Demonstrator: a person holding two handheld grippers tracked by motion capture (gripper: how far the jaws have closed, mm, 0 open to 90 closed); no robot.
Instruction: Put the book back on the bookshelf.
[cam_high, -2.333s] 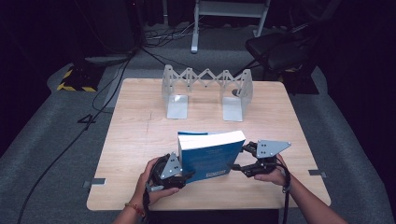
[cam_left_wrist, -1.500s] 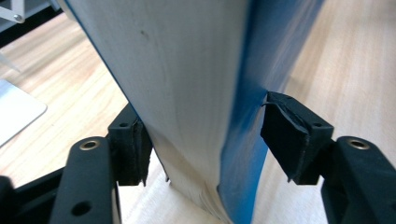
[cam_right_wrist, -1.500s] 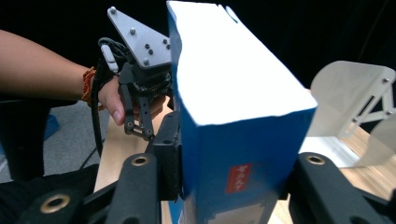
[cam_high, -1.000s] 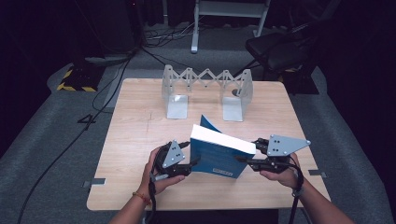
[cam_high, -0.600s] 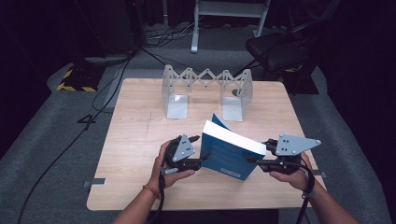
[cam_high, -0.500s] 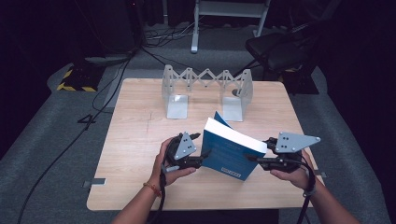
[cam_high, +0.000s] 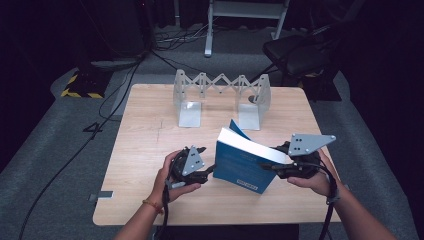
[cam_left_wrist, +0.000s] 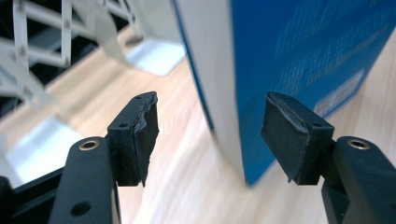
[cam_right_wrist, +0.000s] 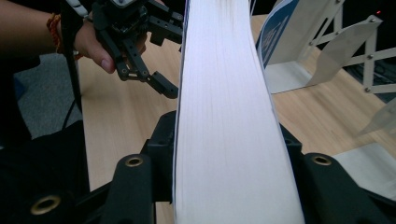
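- High view: blue book (cam_high: 243, 167) stands tilted on table (cam_high: 145, 150), white page edge up.
- R gripper (cam_high: 272, 167) clamps it.
- L gripper (cam_high: 210, 172) jaws apart, holding nothing.

Wooden table (cam_high: 150, 150), metal accordion book rack (cam_high: 220, 95) at back, black chair (cam_high: 300, 50) behind

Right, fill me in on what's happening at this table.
A person is working a blue book with two hand-held grippers. The right gripper is clamped on the book's page edge and holds it tilted up on the wooden table. The left gripper is open at the book's other side, its jaws apart near the cover without gripping it. A metal expandable book rack stands unfilled at the far side of the table, behind the book.
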